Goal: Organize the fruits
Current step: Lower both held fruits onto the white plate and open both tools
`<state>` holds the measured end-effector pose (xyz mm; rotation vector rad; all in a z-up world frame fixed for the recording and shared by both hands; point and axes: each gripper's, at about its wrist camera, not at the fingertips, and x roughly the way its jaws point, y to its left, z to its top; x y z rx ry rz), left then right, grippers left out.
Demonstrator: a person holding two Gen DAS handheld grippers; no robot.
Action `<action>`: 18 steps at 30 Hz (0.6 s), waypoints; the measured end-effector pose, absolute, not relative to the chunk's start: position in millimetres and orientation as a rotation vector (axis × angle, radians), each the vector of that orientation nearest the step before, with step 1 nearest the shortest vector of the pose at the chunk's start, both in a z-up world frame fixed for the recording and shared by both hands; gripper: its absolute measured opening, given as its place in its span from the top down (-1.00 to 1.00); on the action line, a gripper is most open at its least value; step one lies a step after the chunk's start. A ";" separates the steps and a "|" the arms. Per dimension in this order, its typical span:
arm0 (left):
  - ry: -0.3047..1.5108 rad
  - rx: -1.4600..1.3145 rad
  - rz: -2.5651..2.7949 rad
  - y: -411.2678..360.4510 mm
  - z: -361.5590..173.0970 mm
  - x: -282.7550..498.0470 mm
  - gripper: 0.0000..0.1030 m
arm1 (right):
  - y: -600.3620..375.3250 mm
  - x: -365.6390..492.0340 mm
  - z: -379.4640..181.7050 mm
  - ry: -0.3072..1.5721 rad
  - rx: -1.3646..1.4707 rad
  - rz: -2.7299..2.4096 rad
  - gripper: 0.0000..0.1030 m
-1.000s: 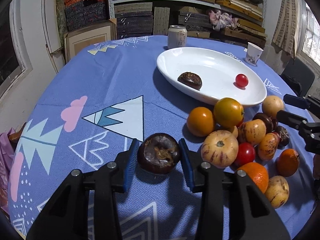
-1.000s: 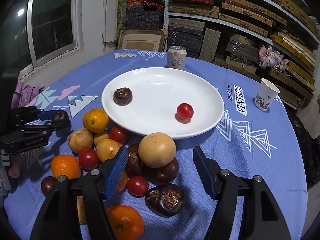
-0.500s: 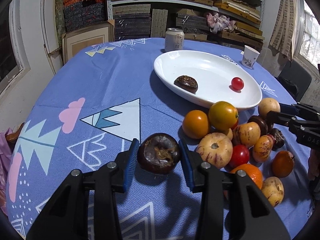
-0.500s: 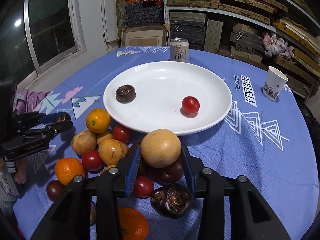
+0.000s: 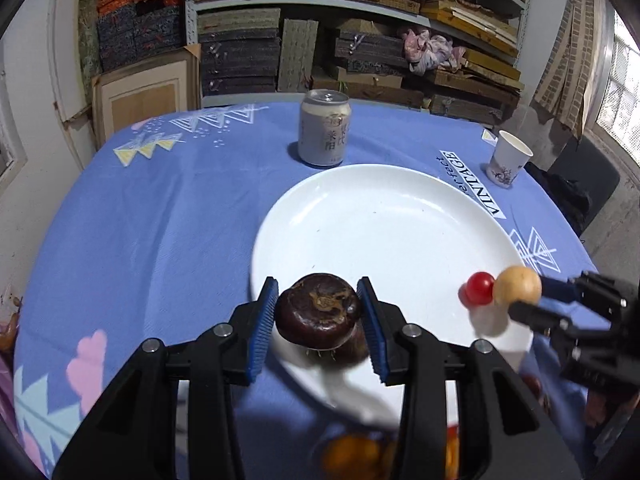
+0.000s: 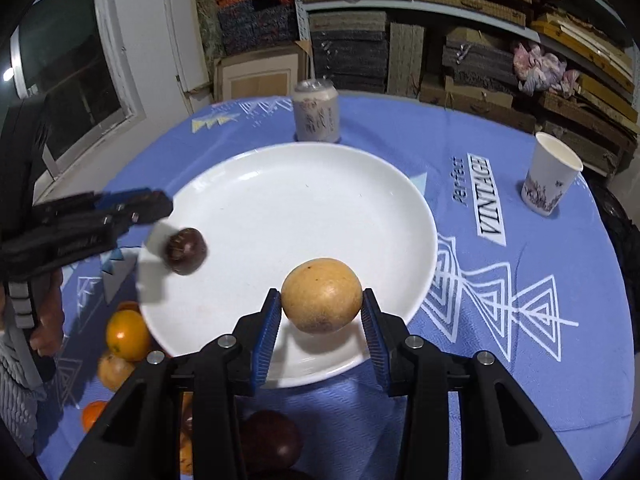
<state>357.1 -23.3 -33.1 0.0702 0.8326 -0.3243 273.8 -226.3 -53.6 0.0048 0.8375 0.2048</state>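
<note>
Here the left gripper (image 5: 318, 316) jaws pinch a dark brown fruit (image 5: 318, 310), the right gripper (image 6: 320, 312) jaws a tan fruit (image 6: 322, 295), both over the white plate (image 6: 320, 208).

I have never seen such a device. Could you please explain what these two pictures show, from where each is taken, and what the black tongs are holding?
A person holds two hand-held grippers, one in each hand. Each carries a wide-angle camera looking forward along its two black fingers with blue pads, so there is one picture per hand.

In the left hand's picture, the left gripper is shut on a dark brown wrinkled round fruit, over the near rim of the large white plate. In the right hand's picture, the right gripper is shut on a tan round fruit, also over the plate.

Both stand over a round table with a blue patterned cloth. On it are also a silver drink can, a white paper cup, and a small red tomato on the plate. More fruits lie beside the plate.
</note>
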 end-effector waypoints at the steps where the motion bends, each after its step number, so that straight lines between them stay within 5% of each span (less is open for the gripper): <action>1: 0.841 0.075 -0.324 -29.2 -37.7 366.5 0.22 | -226.1 276.3 -56.8 0.846 -0.006 0.203 0.19; 3: 0.845 0.087 -0.308 -35.1 -43.8 376.8 0.20 | -225.7 278.6 -60.1 0.852 -0.014 0.196 0.18; 5: 0.844 0.074 -0.297 -35.7 -46.4 380.6 -0.05 | -225.8 275.9 -57.3 0.819 -0.014 0.192 0.11; 7: 0.827 0.062 -0.278 -31.7 -43.8 374.9 -0.32 | -226.4 272.1 -50.9 0.796 -0.020 0.184 -0.27; 12: 0.794 0.031 -0.283 -12.3 -22.6 338.2 -0.37 | -235.4 246.8 -28.1 0.730 0.036 0.209 -0.36; 16: 0.744 0.051 -0.272 3.4 -15.9 283.0 -0.55 | -234.8 210.2 -18.2 0.663 0.064 0.244 -0.93; 18: 0.731 0.075 -0.236 7.3 -21.9 261.6 -0.55 | -231.1 187.8 -17.9 0.603 0.022 0.219 -0.93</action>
